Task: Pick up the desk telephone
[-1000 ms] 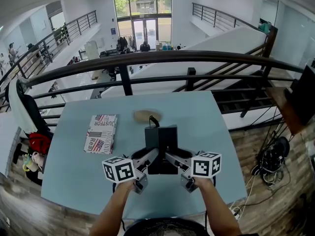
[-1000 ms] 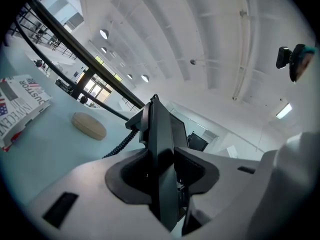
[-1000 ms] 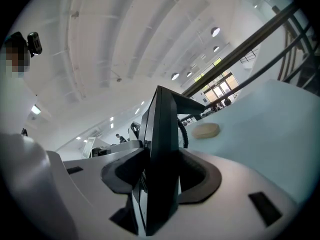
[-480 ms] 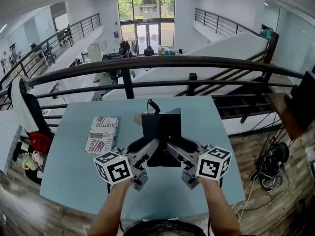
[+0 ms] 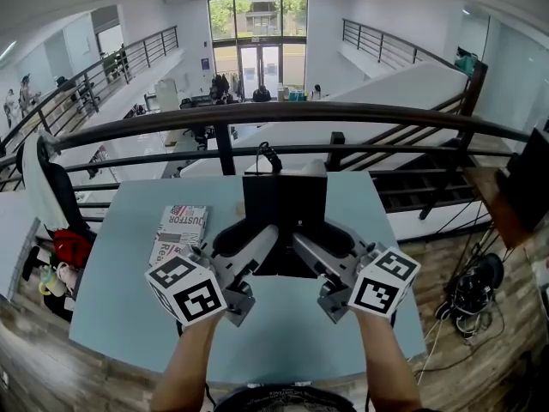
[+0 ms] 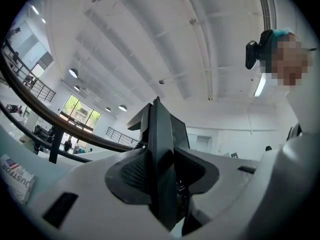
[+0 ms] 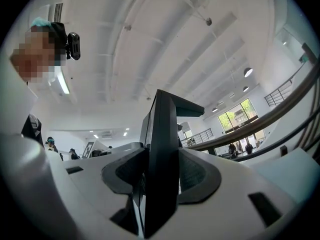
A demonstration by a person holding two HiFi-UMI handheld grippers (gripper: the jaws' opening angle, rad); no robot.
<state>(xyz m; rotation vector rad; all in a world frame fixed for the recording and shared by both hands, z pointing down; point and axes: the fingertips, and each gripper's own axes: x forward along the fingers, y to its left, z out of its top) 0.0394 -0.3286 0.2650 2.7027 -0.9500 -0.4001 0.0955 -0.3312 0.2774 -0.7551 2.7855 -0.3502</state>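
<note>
Desk telephone point(image 5: 283, 209) – a black unit with a cable point(image 5: 270, 154) at its far end – hangs in the air above the light blue table point(image 5: 120, 299), gripped from both sides. The left gripper point(image 5: 247, 245) has its jaws partly closed on the telephone's left edge, and in the left gripper view the dark pads point(image 6: 131, 173) press against the thin black edge point(image 6: 161, 149) on both faces. The right gripper point(image 5: 322, 249) clamps the right edge the same way – its own view shows the edge point(image 7: 162, 149) pinched between both pads point(image 7: 192, 176). A printed booklet point(image 5: 178, 233) lies on the table to the left, well apart from the telephone.
</note>
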